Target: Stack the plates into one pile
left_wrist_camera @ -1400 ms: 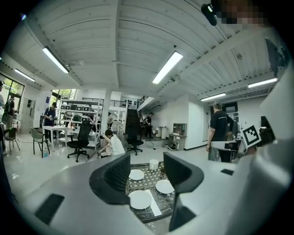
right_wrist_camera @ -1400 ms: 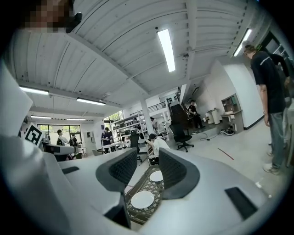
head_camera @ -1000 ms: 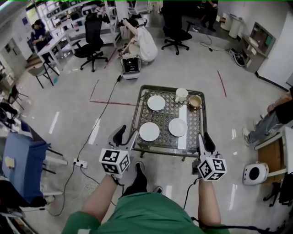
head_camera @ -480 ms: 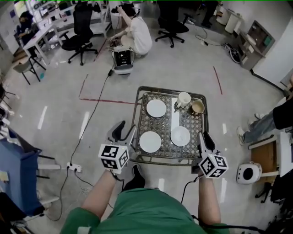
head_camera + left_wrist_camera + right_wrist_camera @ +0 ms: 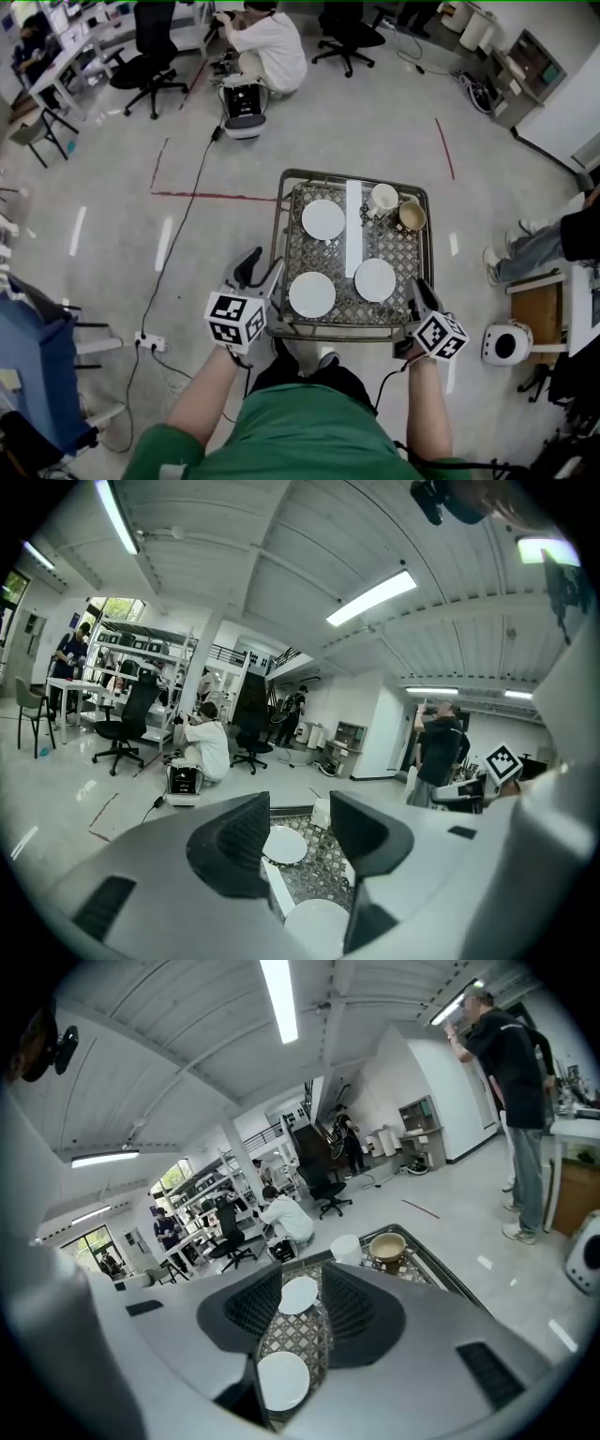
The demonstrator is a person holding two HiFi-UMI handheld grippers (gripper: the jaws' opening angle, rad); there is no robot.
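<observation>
Both forearms reach forward from the body, wrists low, each gripper pointing ahead and slightly down. Left gripper (image 5: 259, 269) hangs just off the near-left corner of the wire-top table (image 5: 281, 246), jaws wide apart with nothing between them. Right gripper (image 5: 419, 289) sits over the near-right corner, jaws parted to a moderate gap, also empty. Three white plates lie flat and apart on the tabletop, unstacked: near-left plate (image 5: 312, 293) just beyond the left gripper, near-right plate (image 5: 375, 279) just ahead of the right gripper, far plate (image 5: 323, 219) at the back left. A white strip (image 5: 352, 230) runs between them. White mug (image 5: 382, 198) and brown bowl (image 5: 410, 216) stand at the far-right corner.
</observation>
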